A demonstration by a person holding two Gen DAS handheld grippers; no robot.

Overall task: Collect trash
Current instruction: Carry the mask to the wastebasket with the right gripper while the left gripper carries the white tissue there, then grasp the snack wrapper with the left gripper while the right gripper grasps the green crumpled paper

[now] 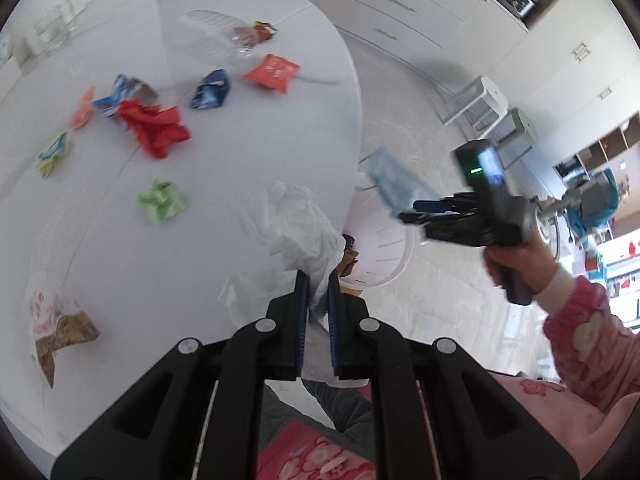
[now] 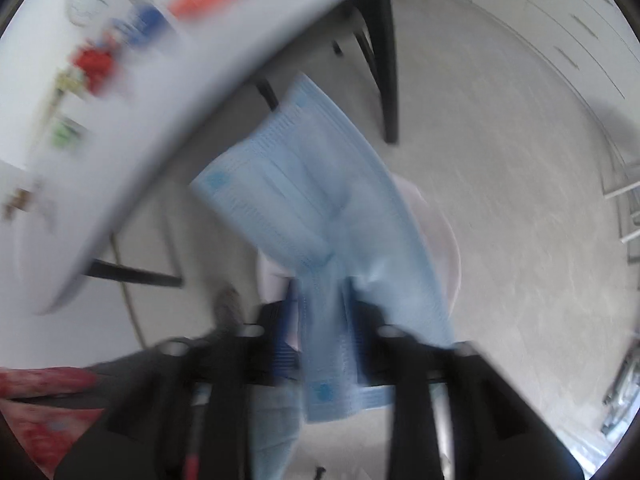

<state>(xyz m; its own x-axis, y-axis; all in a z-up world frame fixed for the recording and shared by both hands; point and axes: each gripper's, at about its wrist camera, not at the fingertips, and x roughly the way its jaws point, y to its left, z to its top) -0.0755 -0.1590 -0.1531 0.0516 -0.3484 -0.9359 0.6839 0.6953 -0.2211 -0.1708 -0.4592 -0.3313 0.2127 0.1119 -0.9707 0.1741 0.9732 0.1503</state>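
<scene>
A: Checking tongs first — left tongs (image 1: 318, 280) are clamped on a crumpled white tissue wad (image 1: 296, 224), pads pinching its lower edge, wad sticking up past the tips over the near rim of the round white bench (image 1: 240, 40).

B: Right side?

A: Right tongs (image 2: 322, 292) have their jaws parted. A pale blue pleated face mask (image 2: 316, 208) lies between them, long axis running straight out along the fingers. Right view is too blurred to say whether the pads press it. Looks released or about to drop, but that's my guess.

B: Where's the bin?

A: White slatted plastic basket (image 1: 384, 240) on the floor, just off the bench edge. In the left view the mask hangs from the right tongs right above its rim; in the right view the basket shows pale, directly under the mask. So the right hand (image 1: 516, 256) is nearer — mask goes down first.

B: And the tissue?

A: Basket lies to the right of the left tongs and lower, close by. A short carry sideways past the bench edge, then open.

B: Leftovers?

A: Plenty on the bench — crumpled red wrapper (image 1: 154, 130), green wrapper (image 1: 162, 200), blue foil packet (image 1: 210, 90), orange sachet (image 1: 272, 72), more beyond. Task is nowhere near finished.
</scene>
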